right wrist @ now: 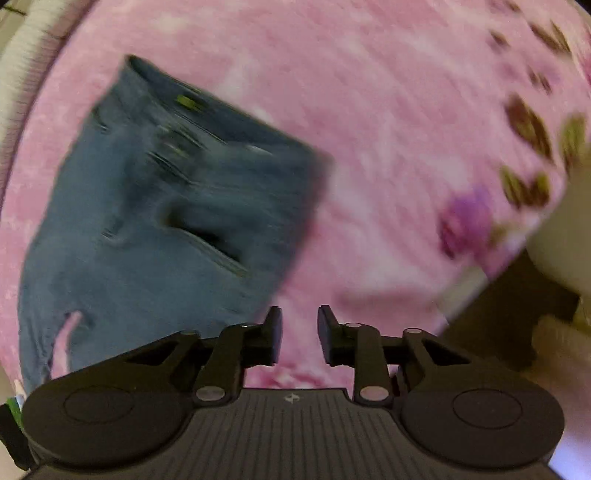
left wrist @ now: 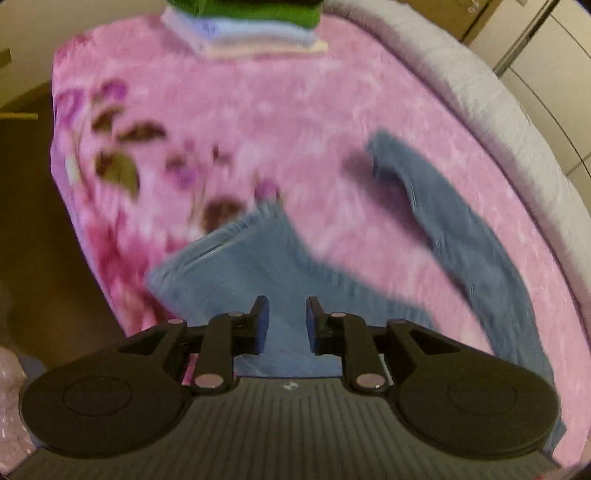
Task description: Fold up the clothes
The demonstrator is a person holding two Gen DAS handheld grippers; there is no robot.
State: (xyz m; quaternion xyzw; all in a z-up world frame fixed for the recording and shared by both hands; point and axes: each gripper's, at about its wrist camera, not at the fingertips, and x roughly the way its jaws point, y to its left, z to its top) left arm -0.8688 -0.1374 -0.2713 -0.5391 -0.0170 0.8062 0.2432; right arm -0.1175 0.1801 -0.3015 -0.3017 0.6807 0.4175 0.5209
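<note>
The jeans (left wrist: 461, 236) lie spread on a pink flowered blanket (left wrist: 258, 122), not folded: in the left wrist view the two legs fork apart, one pale leg (left wrist: 236, 266) running from under the claw toward the far left, the other, darker one curving away to the far right along the blanket's edge. In the right wrist view the waistband end of the jeans (right wrist: 177, 192) sits to the left and a little beyond the claw, with a pocket opening showing and the waist edge at the far left. The left gripper (left wrist: 287, 325) hangs directly over the near part of the pale leg, its jaws apart and nothing between them. The right gripper (right wrist: 300, 334) hovers over bare blanket, just right of the denim's near edge, jaws likewise apart and empty. So the left claw is the nearer to cloth, and the leg's long axis runs away from it, up and leftward; the right one would have to shift left to meet the waist. Both views are smeared by motion blur, so seams and hems are hard to place. At the far end of the blanket a stack of folded clothes (left wrist: 251, 26) rests, green on top of pale blue. A grey padded edge (left wrist: 480, 96) borders the blanket on the right.
</note>
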